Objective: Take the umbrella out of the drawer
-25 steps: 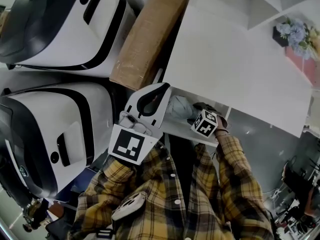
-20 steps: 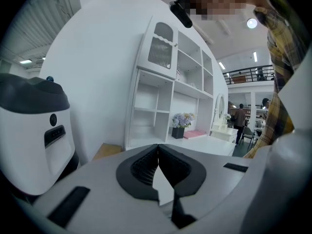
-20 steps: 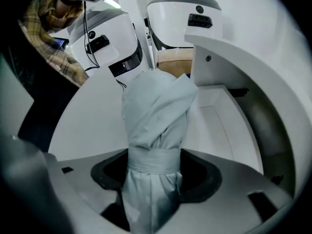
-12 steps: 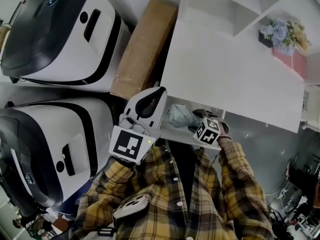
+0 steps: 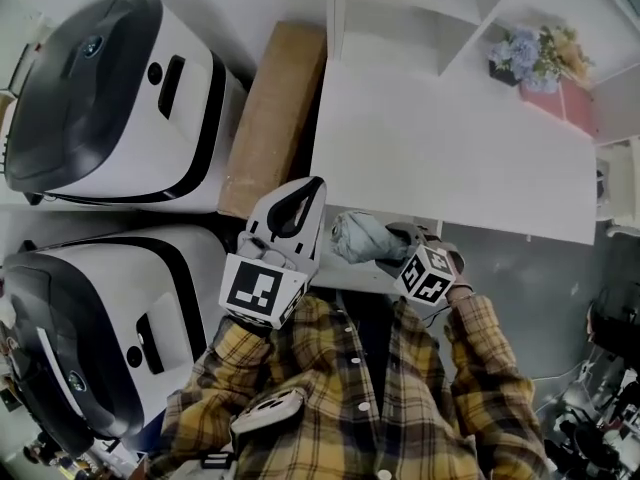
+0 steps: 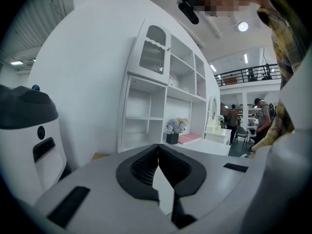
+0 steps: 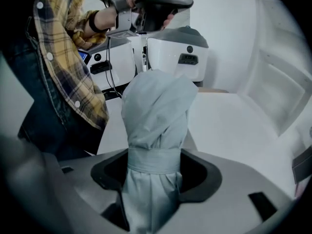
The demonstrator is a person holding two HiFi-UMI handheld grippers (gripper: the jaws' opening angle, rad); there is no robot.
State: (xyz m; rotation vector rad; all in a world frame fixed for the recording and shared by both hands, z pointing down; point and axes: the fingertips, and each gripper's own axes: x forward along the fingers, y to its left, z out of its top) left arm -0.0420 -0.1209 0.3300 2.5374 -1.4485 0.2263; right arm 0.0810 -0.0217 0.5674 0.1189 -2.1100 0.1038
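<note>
**Umbrella gripped by soft fabric at the desk edge**

The folded grey umbrella (image 7: 156,126) sits clamped at its strap band in the right gripper (image 7: 155,161), by the white desk (image 5: 450,158) front edge. The loose cloth could slide out if the squeeze eases. Only the right gripper view shows this hold. The head view shows the left gripper (image 5: 272,253) raised alongside, and its own view shows its jaws pressed together on nothing.

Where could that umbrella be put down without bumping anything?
For the umbrella, the white desk top is bare across its wide middle, between the cardboard box on its left and the flowers at its far right corner. Left of the box is crowded: two big white machines.
</note>
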